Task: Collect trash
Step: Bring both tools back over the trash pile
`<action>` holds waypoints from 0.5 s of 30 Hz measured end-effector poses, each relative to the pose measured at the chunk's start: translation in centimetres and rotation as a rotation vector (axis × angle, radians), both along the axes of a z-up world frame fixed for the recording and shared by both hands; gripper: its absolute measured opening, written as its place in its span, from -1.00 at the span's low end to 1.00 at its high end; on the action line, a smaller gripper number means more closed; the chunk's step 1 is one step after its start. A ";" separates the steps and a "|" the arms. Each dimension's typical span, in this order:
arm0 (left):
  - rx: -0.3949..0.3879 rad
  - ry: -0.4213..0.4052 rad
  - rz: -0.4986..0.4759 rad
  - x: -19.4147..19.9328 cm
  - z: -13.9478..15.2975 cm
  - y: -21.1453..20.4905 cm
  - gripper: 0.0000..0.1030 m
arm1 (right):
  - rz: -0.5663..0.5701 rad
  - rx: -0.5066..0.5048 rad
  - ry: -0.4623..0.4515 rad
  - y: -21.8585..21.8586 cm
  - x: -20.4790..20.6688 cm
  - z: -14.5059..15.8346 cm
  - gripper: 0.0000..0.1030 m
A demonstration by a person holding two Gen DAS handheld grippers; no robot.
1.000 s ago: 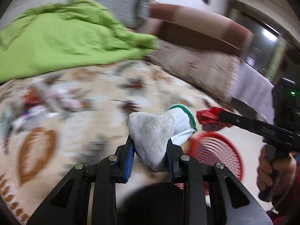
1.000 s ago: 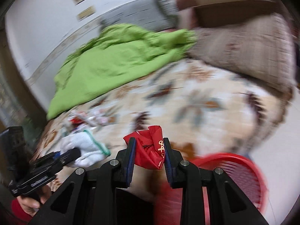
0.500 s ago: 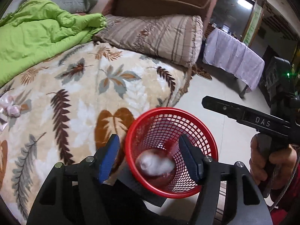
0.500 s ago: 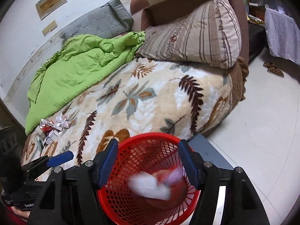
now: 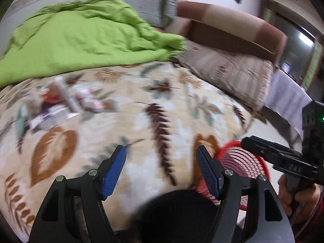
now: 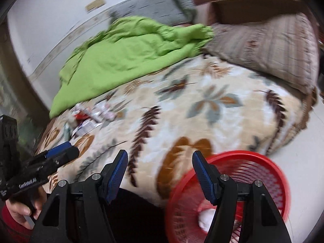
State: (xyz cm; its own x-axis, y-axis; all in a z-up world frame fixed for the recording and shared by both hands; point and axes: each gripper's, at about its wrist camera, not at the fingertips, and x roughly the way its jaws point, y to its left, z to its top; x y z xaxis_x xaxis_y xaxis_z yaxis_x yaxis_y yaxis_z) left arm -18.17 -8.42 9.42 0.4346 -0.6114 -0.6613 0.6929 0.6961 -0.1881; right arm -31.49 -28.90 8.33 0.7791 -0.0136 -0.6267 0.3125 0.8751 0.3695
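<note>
Both claws are spread wide with nothing between their blue pads: the left gripper (image 5: 161, 170) and the right gripper (image 6: 160, 174) each point out over the leaf-print blanket (image 5: 162, 109). The remaining trash pile (image 5: 60, 103), a blurred scatter of wrappers and small cartons, lies ahead and to the left of the left claw, up the bed near the edge of the green quilt (image 5: 81, 36); from the right claw the same pile (image 6: 91, 117) sits farther ahead and farther left, beyond the other tool. I judge the left hand the nearer one for the next pick. The blur hides any single piece's long axis, so I cannot tell how to align the jaws. The red basket (image 6: 269, 162) stands on the floor just below and right of the right claw, beside the bed's edge, and holds something white (image 6: 206, 218) at its bottom, with a hint of red beside it.
</note>
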 end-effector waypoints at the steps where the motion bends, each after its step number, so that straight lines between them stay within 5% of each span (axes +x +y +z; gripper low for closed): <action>1: 0.000 0.001 0.022 0.5 -0.1 0.9 0.37 | 0.014 -0.005 -0.001 0.6 0.5 0.0 0.37; 15: 0.038 -0.058 0.409 8.7 -0.5 14.0 0.38 | 0.253 -0.087 -0.001 7.7 8.5 0.8 0.37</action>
State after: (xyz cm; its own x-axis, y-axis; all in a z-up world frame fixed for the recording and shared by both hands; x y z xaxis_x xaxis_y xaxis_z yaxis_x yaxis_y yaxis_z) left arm -9.51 5.56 8.90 0.6740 -0.3559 -0.6474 0.3660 0.9221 -0.1259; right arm -22.99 -21.21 9.12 0.7653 0.1277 -0.6308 0.0796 0.9538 0.2897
